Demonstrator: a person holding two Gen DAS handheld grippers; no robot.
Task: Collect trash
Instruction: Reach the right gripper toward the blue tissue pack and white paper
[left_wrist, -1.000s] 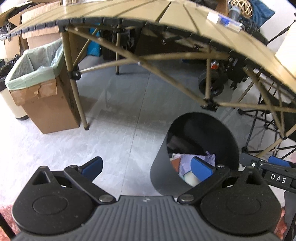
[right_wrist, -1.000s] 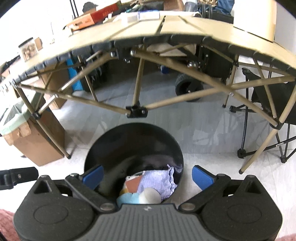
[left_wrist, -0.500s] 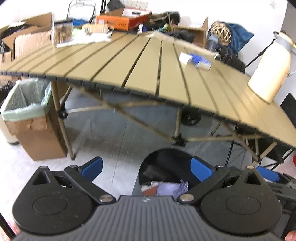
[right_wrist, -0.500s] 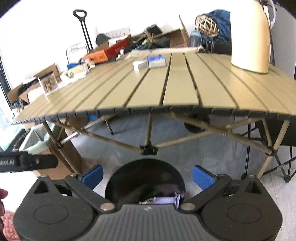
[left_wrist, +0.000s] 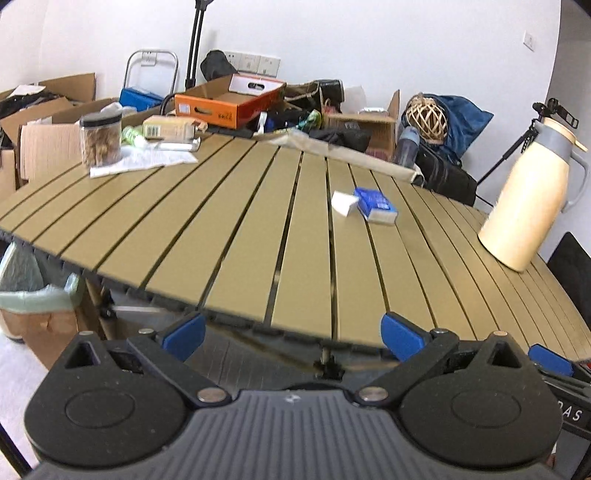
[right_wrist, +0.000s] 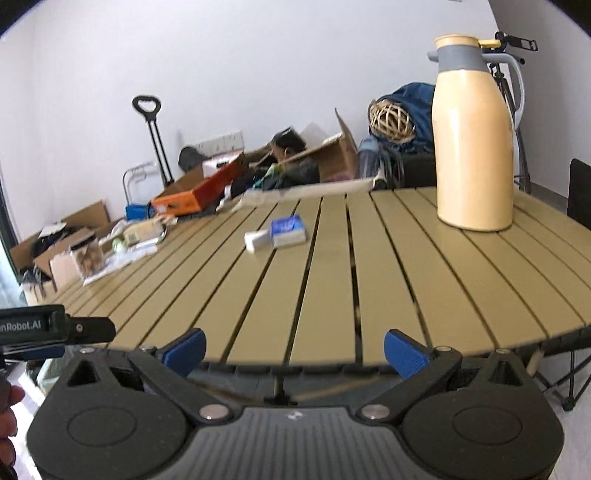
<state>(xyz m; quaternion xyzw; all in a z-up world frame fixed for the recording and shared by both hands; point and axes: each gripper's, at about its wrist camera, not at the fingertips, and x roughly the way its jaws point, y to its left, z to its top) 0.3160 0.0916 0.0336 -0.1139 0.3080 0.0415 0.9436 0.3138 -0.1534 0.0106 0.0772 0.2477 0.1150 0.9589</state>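
Both grippers hover in front of the near edge of a tan slatted table (left_wrist: 258, 236) (right_wrist: 388, 266). My left gripper (left_wrist: 293, 336) is open with nothing between its blue pads. My right gripper (right_wrist: 295, 350) is also open and empty. On the middle of the table lies a blue-topped box (left_wrist: 376, 205) (right_wrist: 288, 230) with a small white box (left_wrist: 344, 202) (right_wrist: 255, 240) touching its left side. The black bin is out of sight below both views. The other gripper shows at the edge of each view, at the right in the left wrist view (left_wrist: 554, 363) and at the left in the right wrist view (right_wrist: 37, 328).
A cream thermos jug (left_wrist: 532, 195) (right_wrist: 472, 140) stands at the table's right. A jar (left_wrist: 100, 138) on white paper and small cartons sit far left. An orange box (left_wrist: 225, 103), cardboard boxes and bags crowd the back. A lined cardboard bin (left_wrist: 33, 314) stands on the floor at left.
Both grippers have risen from above the black bin to table-top height, so the bin has dropped out of view and the table surface now fills both views. Both stay open.
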